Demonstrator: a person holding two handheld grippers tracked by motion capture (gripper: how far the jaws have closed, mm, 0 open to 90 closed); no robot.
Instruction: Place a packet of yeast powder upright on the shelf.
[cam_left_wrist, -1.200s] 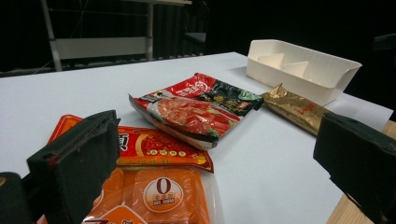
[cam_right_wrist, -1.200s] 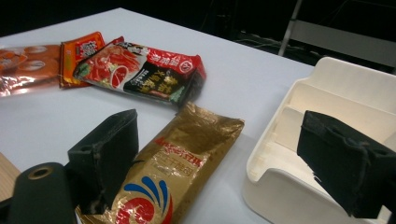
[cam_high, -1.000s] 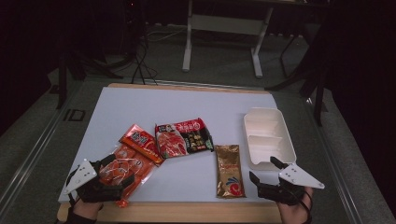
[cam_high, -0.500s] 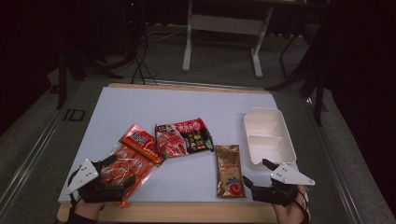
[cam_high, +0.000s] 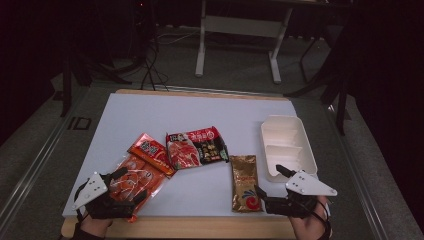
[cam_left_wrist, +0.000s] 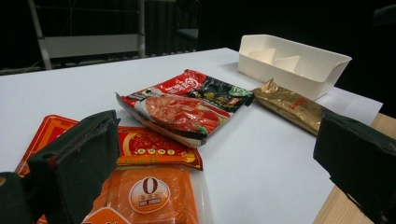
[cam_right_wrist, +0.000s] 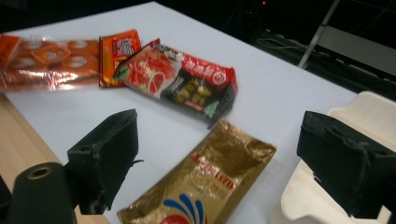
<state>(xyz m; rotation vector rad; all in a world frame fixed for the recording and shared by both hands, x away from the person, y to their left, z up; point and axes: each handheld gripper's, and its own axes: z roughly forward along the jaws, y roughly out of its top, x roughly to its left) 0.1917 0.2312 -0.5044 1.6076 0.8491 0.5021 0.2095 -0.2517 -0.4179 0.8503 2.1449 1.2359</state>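
My right gripper (cam_high: 272, 197) sits at the near edge of the white table (cam_high: 200, 110) w/ jaws spread wide and nothing between them; in the right gripper view the long gold foil packet (cam_right_wrist: 205, 179) lies directly ahead, framed by the two black jaws. That packet's long axis runs front-to-back on the table, near end w/ the red-blue logo almost at my jaw tips, far end pointing toward the red-and-black noodle packet (cam_high: 196, 147). So the approach is straight fwd and slightly down, and the right hand is clearly the nearer one. The white plastic divided tray (cam_high: 289, 145) is just beside the gold packet on its right, apart but close, so a short carry if that's the destination, prob. My left gripper (cam_high: 125, 187) is also wide open, holding nothing, hovering over the clear-and-orange sausage pack (cam_high: 135, 180), which overlaps the small red-orange sachet (cam_high: 150, 150); can't tell if the jaws touch the film from the high view.
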